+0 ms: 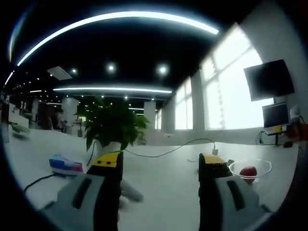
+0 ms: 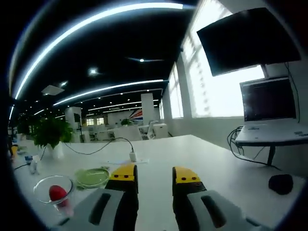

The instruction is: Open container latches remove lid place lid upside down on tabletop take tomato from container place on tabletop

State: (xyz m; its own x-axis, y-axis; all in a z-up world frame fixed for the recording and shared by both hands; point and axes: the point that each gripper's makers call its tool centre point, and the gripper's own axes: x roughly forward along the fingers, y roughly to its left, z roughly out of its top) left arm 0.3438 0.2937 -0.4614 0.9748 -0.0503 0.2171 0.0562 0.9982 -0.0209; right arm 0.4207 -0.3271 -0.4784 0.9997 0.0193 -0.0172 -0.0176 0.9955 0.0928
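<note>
A clear round container (image 2: 48, 185) stands on the white table with a red tomato (image 2: 57, 193) inside and no lid on it. To its right a green-rimmed lid (image 2: 92, 177) lies flat on the table. My right gripper (image 2: 155, 175) is open with nothing between its jaws, to the right of the lid and above the table. In the left gripper view the same container (image 1: 262, 166) with the tomato (image 1: 248, 171) sits just right of my right-hand jaw. My left gripper (image 1: 159, 162) is wide open and holds nothing.
A potted plant (image 1: 113, 122) and a blue box (image 1: 65, 164) stand on the table ahead of the left gripper. A white cable runs to a plug (image 2: 133, 155). A black mouse (image 2: 280, 183) and a laptop (image 2: 269, 103) lie at the right.
</note>
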